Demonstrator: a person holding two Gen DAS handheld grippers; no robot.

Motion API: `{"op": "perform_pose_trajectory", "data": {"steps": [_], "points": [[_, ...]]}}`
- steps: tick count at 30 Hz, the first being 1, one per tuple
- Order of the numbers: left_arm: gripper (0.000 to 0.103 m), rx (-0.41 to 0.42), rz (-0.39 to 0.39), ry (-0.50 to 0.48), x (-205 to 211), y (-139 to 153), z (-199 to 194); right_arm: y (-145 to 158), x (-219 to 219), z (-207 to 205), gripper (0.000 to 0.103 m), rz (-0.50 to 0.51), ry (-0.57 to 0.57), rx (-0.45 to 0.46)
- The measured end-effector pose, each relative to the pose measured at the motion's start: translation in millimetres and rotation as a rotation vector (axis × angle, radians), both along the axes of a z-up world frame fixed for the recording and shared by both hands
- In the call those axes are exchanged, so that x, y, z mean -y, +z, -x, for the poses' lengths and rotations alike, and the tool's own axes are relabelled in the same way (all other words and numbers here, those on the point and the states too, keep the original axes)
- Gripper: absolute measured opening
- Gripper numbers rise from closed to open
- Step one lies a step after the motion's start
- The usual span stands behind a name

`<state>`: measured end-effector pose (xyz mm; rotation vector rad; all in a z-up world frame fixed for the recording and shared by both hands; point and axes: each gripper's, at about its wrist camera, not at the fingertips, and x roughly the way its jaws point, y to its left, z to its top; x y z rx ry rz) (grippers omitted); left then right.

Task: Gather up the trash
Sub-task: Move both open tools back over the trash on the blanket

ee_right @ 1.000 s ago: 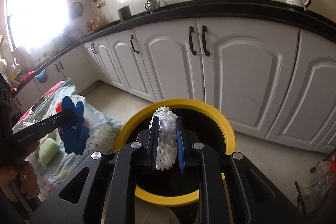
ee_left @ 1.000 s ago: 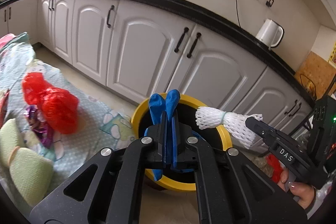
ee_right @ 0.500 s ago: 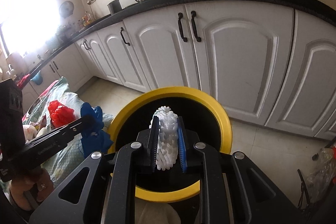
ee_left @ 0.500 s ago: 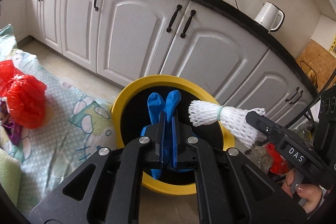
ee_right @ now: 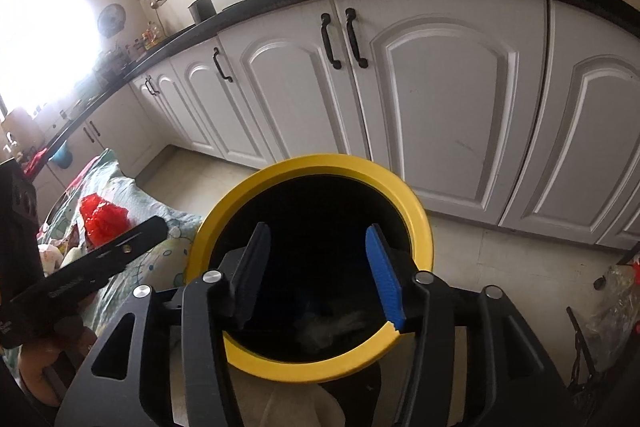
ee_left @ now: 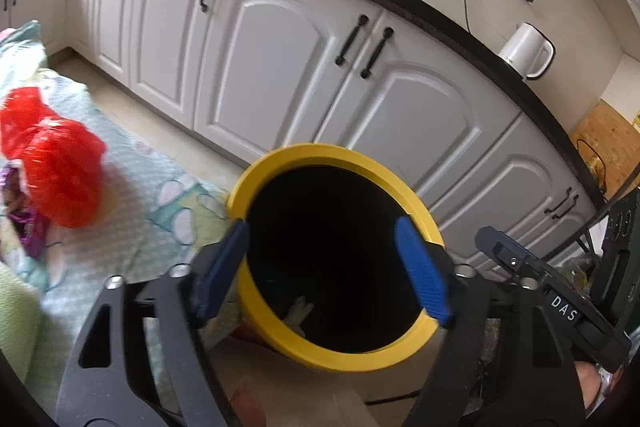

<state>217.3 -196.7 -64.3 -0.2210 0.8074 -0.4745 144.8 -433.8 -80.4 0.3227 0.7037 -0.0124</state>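
A yellow-rimmed black bin [ee_left: 280,331] stands on the floor, also in the right wrist view [ee_right: 416,211]. My left gripper [ee_left: 328,259] is open and empty above its mouth. My right gripper [ee_right: 320,267] is open and empty over the same bin. A pale piece of trash [ee_left: 298,309] lies inside; a blurred whitish lump [ee_right: 336,327] shows in the bin in the right view. A red plastic bag [ee_left: 56,167] lies on the patterned cloth [ee_left: 152,211] to the left, also in the right wrist view [ee_right: 102,219].
White cabinet doors [ee_left: 280,67] under a black counter run behind the bin. A white kettle [ee_left: 526,51] stands on the counter. More trash [ee_left: 24,227] lies by the red bag. A clear bag [ee_right: 612,291] lies on the floor at right.
Both grippers opened. The blue glove left the left gripper and the white foam net left the right gripper; both dropped into the bin.
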Motion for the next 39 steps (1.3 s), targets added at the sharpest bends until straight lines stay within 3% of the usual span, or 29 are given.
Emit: {"op": "perform_pose_trajectory", "data": {"steps": [3, 18, 29, 39], "points": [[0.092, 0.026, -0.009, 0.038, -11.7, 8.3, 5.8, 4.1, -3.5, 1.5, 0.056, 0.012, 0.0, 0.017], [0.092, 0.13, -0.042, 0.219, -86.3, 49.2, 41.6, 42.8, -48.4, 23.2, 0.079, 0.053, 0.112, 0.17], [0.092, 0.23, -0.074, 0.351, -141.4, 77.5, 68.4, 62.0, -94.8, 33.4, 0.08, 0.046, 0.247, 0.233], [0.092, 0.253, -0.083, 0.436, -182.1, 86.7, 85.8, 73.2, -150.3, 42.2, 0.083, 0.072, 0.393, 0.27]]}}
